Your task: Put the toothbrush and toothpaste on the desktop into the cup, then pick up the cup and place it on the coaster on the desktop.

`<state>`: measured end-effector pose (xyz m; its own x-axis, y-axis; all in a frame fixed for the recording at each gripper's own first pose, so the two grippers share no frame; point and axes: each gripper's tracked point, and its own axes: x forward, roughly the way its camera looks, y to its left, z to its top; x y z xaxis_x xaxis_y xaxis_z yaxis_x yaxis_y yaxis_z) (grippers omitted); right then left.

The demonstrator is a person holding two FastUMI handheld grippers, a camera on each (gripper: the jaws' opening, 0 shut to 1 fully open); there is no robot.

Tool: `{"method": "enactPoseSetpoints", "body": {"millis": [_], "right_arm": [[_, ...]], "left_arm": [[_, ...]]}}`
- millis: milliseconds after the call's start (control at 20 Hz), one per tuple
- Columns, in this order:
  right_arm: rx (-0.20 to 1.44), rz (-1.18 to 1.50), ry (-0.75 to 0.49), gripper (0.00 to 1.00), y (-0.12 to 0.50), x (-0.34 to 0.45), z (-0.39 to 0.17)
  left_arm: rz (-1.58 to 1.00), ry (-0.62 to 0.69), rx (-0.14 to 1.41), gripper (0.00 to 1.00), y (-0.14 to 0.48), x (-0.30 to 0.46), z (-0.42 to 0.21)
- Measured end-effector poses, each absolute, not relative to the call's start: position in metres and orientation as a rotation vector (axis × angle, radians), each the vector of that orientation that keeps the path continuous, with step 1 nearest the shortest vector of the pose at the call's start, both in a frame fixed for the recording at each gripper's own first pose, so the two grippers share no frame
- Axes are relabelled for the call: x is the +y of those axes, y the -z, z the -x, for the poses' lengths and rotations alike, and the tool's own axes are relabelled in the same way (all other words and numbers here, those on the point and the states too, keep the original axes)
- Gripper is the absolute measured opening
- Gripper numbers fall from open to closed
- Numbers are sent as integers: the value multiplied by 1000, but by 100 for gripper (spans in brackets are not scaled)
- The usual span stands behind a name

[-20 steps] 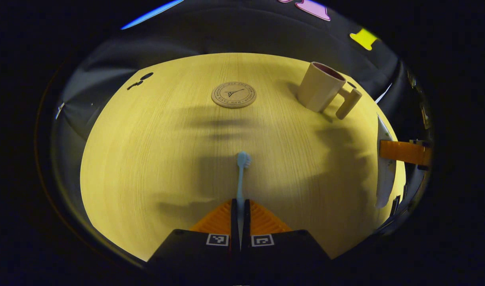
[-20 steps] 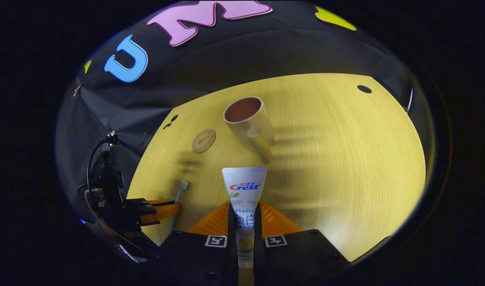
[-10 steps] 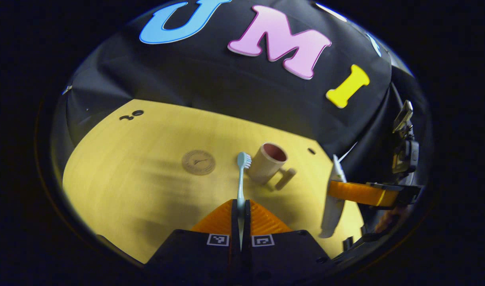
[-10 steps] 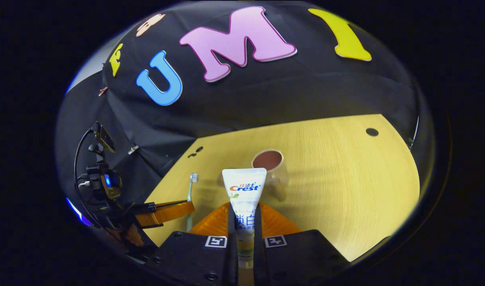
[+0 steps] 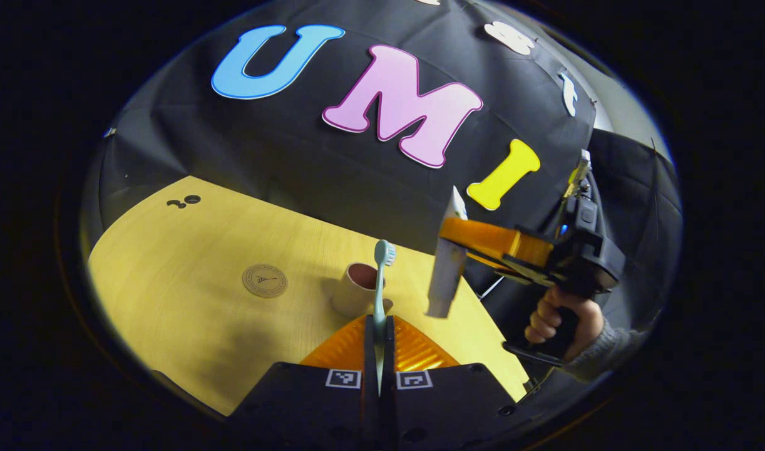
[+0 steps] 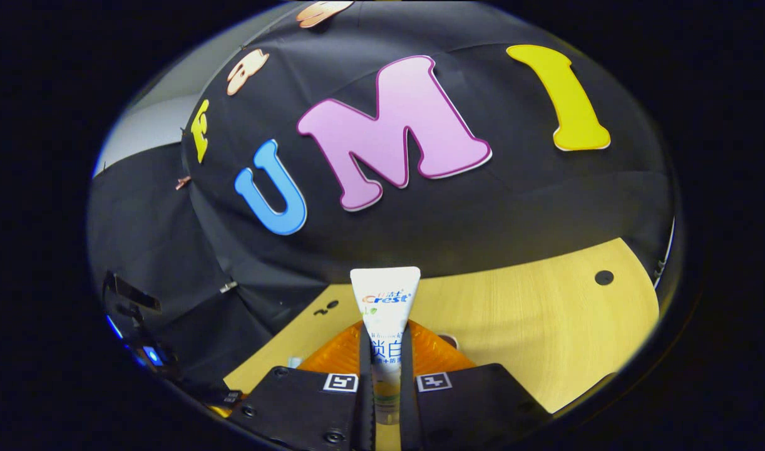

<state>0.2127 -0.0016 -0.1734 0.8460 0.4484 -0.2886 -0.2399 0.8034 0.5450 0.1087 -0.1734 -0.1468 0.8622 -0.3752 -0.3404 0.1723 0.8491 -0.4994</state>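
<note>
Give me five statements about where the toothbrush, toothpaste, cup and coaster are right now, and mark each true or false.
1. The left gripper is shut on the toothbrush. True.
2. The toothpaste lies flat on the table. False: the right gripper holds it in the air, both fingers pressing on it.
3. The cup stands on the coaster. False: in the left gripper view the cup stands on the bare table, apart from the coaster.
4. The toothbrush is already inside the cup. False: it is clamped in the left gripper, bristles up.
5. Nothing sits on the coaster. True.
</note>
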Motion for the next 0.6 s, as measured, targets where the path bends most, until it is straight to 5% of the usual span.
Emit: {"method": "enactPoseSetpoints", "body": {"millis": [350, 600], "right_arm": [[330, -504, -331, 19, 224, 1, -300], [403, -438, -355, 19, 282, 21, -314]], "left_arm": [[577, 246, 399, 6, 148, -177, -116], [615, 216, 372, 6, 153, -177, -131]]}}
